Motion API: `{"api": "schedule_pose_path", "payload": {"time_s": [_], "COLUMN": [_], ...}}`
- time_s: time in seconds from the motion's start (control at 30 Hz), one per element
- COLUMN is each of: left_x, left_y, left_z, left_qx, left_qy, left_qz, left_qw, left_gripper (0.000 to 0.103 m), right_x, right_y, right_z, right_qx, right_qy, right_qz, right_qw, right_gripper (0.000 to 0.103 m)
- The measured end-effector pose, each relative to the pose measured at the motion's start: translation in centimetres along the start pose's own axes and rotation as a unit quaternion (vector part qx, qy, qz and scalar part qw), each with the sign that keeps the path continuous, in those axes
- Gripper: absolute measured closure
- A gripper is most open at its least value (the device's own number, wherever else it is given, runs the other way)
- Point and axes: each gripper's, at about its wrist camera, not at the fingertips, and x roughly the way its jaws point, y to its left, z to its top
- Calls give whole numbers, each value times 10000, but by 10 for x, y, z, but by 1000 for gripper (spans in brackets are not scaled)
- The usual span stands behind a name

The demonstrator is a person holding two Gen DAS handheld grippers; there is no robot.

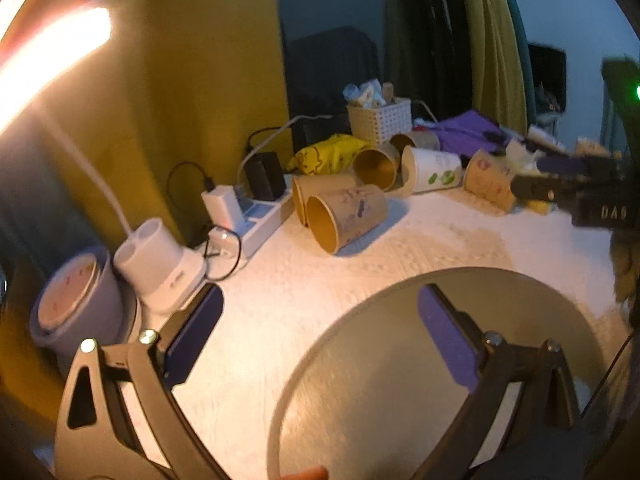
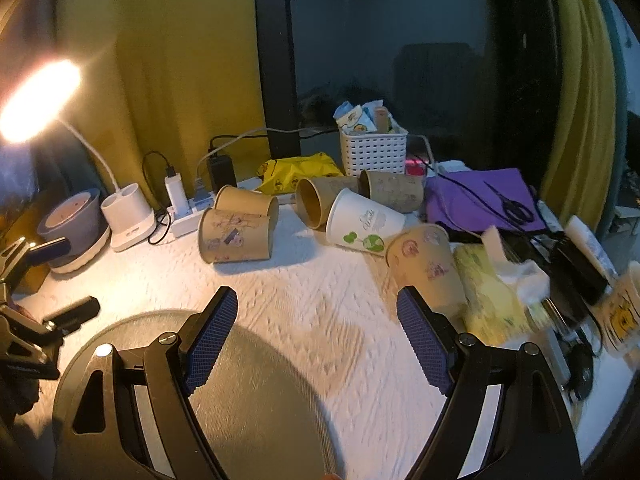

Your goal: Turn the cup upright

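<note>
Several paper cups lie on their sides on the white tablecloth. A brown cup with stickers (image 2: 236, 236) (image 1: 348, 216) lies nearest at the left, a plain brown one (image 2: 248, 200) behind it. A white cup with green print (image 2: 364, 224) (image 1: 432, 170) lies mid-table, and a brown sticker cup (image 2: 428, 268) (image 1: 488, 180) lies near my right gripper's right finger. My right gripper (image 2: 316, 320) is open and empty, short of the cups. My left gripper (image 1: 320, 320) is open and empty over a round grey mat (image 1: 400, 380), and shows at the left edge of the right wrist view (image 2: 52, 276).
A desk lamp with white base (image 2: 128, 216), a grey bowl (image 2: 74, 216) and a power strip with chargers (image 2: 188, 212) stand at the left. A white basket (image 2: 374, 152), yellow bag (image 2: 300, 170), purple cloth with scissors (image 2: 488, 200) and tissue pack (image 2: 492, 292) crowd the back and right.
</note>
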Motion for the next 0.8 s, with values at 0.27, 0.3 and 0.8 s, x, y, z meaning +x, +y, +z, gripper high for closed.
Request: {"api": "schedule_pose_path", "payload": {"time_s": [0.27,0.3,0.8], "left_x": [63,71,167], "left_y": [-4,-7,-46], "left_z": [45,49,83], "left_qx": [666,774,2399], "left_qy": [245,254,424], "left_qz": [-175,-203,-364], "left_qw": [9973,9965,9692], "left_gripper": [4,4,5], "right_x": [51,58,92], "right_y": [-16,-19,-30], "right_z": [29,32,38], "right_qx": [65,83,264], "right_qy": [331,381,509], "right_qz": [307,331,538], "right_qw": [9990,9987,9969], "right_gripper": [18,18,18]}}
